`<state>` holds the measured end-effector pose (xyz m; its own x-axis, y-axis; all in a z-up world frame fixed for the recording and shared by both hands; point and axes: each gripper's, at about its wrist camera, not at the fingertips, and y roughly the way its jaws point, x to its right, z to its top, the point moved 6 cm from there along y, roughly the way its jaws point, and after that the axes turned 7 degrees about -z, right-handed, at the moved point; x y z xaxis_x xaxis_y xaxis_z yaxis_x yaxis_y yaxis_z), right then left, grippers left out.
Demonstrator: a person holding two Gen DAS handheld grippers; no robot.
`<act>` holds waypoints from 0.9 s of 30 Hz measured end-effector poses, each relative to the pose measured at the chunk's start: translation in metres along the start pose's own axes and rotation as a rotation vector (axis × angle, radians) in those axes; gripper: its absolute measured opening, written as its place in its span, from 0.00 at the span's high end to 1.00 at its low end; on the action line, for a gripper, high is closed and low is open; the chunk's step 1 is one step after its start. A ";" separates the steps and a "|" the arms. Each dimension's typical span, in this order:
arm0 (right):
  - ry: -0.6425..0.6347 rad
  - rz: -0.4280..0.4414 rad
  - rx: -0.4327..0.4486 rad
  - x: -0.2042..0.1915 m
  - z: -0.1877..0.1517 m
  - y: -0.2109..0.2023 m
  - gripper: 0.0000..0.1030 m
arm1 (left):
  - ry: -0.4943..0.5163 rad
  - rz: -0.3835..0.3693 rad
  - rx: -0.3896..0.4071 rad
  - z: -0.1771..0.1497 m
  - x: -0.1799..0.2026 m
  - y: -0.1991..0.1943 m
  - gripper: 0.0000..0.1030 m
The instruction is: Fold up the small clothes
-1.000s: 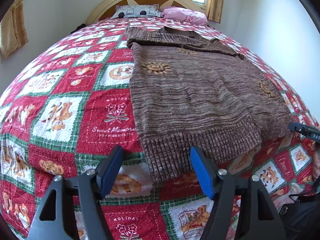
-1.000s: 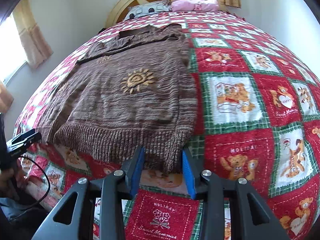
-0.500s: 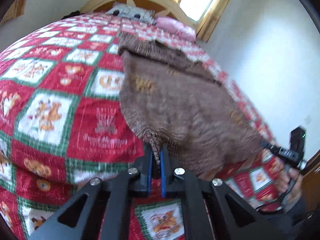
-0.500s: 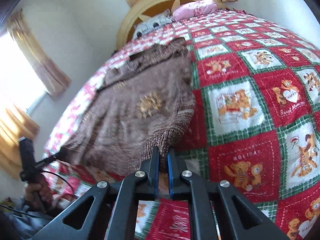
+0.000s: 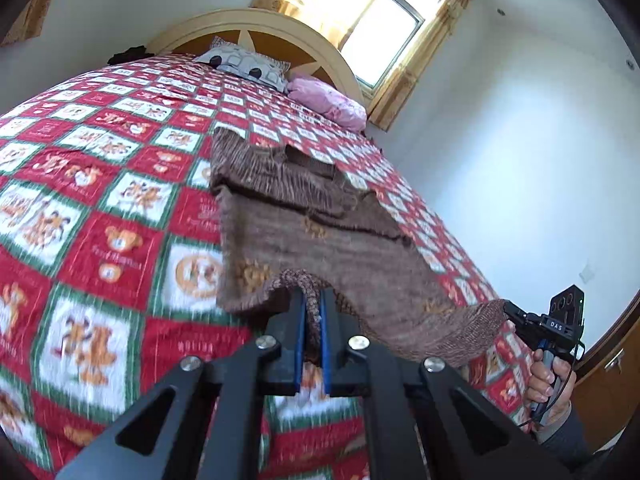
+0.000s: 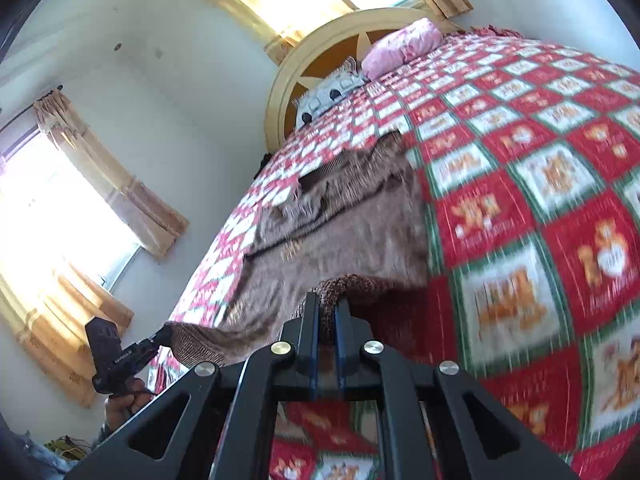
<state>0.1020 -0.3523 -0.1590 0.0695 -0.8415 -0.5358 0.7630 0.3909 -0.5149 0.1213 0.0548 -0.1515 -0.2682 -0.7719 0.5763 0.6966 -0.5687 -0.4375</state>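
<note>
**Both hem corners pinched, sweater up off the bed**

Bedroom shot: red, green and white teddy-bear quilt (image 5: 100, 208) covers the whole bed, and that's what I'm working on. So the brown knit sweater (image 5: 320, 232) lies lengthwise on the quilt, collar end toward the headboard, with the ribbed hem end raised off the bedspread and sagging a bit between my two tools. My left gripper (image 5: 311, 312) has its blue pads squeezed together on one ribbed hem corner, fabric bunched up between them. My right gripper (image 6: 326, 312) is doing the same on the other corner, pads closed tight on the knit. In the left view you can see the other tool off to the right with my hand (image 5: 550, 376) wrapped round its handle, hem stretched to its tip.

Up past the collar there's a grey patterned pillow (image 5: 248, 66) and a pink pillow (image 5: 328, 98) against the curved wooden headboard (image 5: 256, 24). Bright window (image 5: 384, 28) with yellow curtains (image 5: 408, 80) behind that. The right view is a bit motion-blurred on the quilt.
</note>
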 end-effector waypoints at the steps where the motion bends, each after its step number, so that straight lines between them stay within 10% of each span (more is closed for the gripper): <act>1: -0.002 0.002 0.007 -0.002 0.006 0.001 0.94 | -0.007 -0.006 0.007 0.007 -0.002 0.002 0.94; 27: -0.024 -0.091 0.040 -0.024 0.190 0.139 0.94 | -0.020 0.035 0.055 0.179 -0.064 0.114 0.94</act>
<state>0.3286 -0.3488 -0.0902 0.0142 -0.8818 -0.4715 0.7916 0.2980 -0.5335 0.3365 0.0906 -0.1150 -0.2300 -0.7849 0.5753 0.7410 -0.5244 -0.4193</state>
